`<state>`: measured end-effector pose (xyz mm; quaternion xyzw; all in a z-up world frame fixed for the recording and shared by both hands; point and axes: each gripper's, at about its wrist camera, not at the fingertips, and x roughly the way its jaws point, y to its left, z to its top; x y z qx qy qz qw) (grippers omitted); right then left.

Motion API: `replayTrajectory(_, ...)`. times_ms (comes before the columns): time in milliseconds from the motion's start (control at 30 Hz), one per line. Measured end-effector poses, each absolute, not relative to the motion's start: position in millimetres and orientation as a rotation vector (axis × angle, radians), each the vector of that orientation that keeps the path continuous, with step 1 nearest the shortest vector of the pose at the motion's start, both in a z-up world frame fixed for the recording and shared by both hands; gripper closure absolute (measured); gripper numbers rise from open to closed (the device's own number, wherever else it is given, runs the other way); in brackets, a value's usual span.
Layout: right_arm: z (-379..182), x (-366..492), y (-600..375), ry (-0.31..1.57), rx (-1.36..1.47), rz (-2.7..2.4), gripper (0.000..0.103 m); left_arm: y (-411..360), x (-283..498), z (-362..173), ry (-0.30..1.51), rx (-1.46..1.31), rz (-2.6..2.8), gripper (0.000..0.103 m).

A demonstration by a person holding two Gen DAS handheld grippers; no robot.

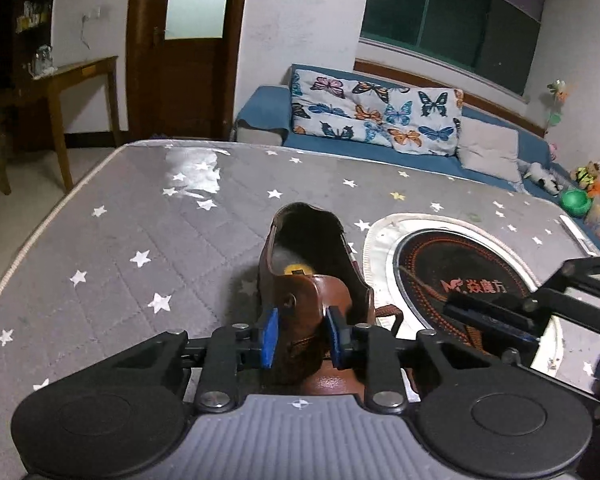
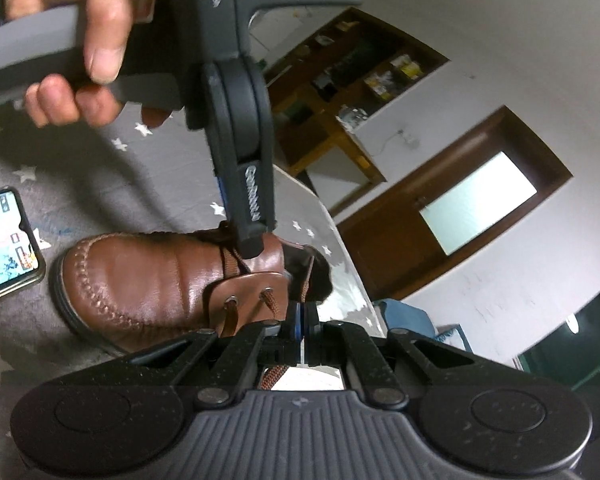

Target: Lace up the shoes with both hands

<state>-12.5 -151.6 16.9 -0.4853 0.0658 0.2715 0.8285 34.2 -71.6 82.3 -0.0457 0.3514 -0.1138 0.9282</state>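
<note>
Shoe (image 1: 312, 280) sits between the left gripper's (image 1: 302, 338) open fingers (image 1: 269, 338), flap in the gap, while the right gripper's (image 2: 300, 322) fingers (image 2: 312, 320) pinch the lace (image 2: 274, 304).

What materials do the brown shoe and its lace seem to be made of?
Brown shoe: probably smooth leather or imitation leather; it is glossy, creased, with a stitched toe seam. Lace: woven fabric cord, matte; a braided texture is visible.

Left gripper (image 1: 302, 339): jaws parted, angled downward. Right gripper (image 2: 300, 330): jaws closed together. Hand (image 2: 82, 36) grips the left handle.
</note>
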Motion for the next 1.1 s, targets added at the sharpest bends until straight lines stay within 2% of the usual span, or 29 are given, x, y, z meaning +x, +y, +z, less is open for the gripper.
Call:
replayTrajectory(333, 3.0, 2.2, -128.1, 0.092, -1.116, 0.680, 0.102, -13.9, 49.1, 69.3, 0.741, -0.316, -0.469, 0.076)
replayTrajectory(933, -24.9, 23.9, -99.9, 0.008, -1.341, 0.783, 0.102, 46.8, 67.3, 25.9, 0.656, -0.583, -0.824, 0.074)
replayTrajectory(1067, -31.4, 27.5, -93.4, -0.013, -1.400, 0.788, 0.102, 49.2, 67.6, 24.3, 0.652, -0.596, -0.826, 0.074)
replayTrajectory(1100, -33.3, 28.3, -91.9, -0.020, -1.419, 0.786, 0.102, 62.4, 54.9, 42.2, 0.657, -0.601, -0.827, 0.074)
